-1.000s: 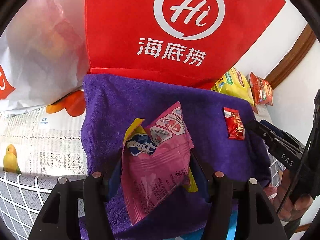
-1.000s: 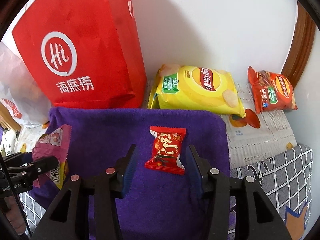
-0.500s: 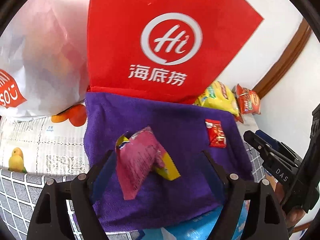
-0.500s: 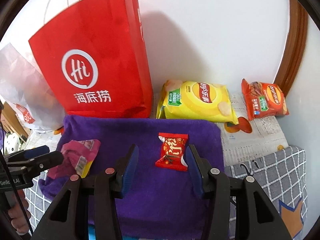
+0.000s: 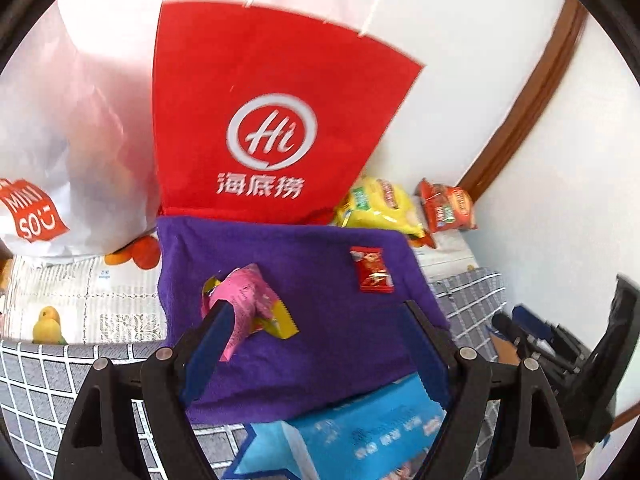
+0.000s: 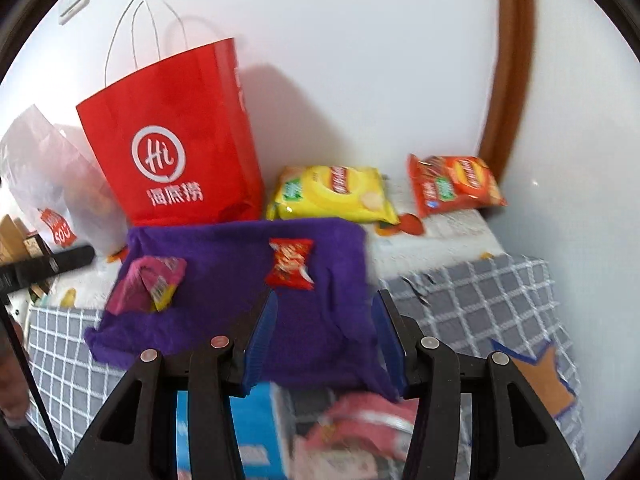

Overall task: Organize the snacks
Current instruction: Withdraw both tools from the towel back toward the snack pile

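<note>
Left gripper (image 5: 316, 324) jaws spread wide, nothing between the pads. The log trend fits: they have just been opening, and the pink snack packet (image 5: 244, 300) now lies loose on the purple cloth (image 5: 280, 248), at about 10 o'clock from the gripper's centre, overlapping a yellow packet (image 5: 280, 320). The left blue pad (image 5: 208, 344) sits in front of the packet's lower corner; contact unclear.

Right gripper (image 6: 324, 320) jaws part open, empty, hanging over the cloth's near edge. Small red snack packet (image 6: 290, 263) lies flat on the cloth at 12 o'clock just beyond the fingertips, apart from them.

Red paper bag (image 6: 176, 148) stands upright at the cloth's far edge, 11 o'clock in the right view. White plastic bag (image 5: 68, 140) beside it at 9 o'clock. Yellow chips bag (image 6: 332, 192) and orange chips bag (image 6: 452, 184) lie against the wall at 1 o'clock, off the cloth. Blue box (image 5: 352, 436) at 6 o'clock near the cloth's front edge. Right view is blurred.
</note>
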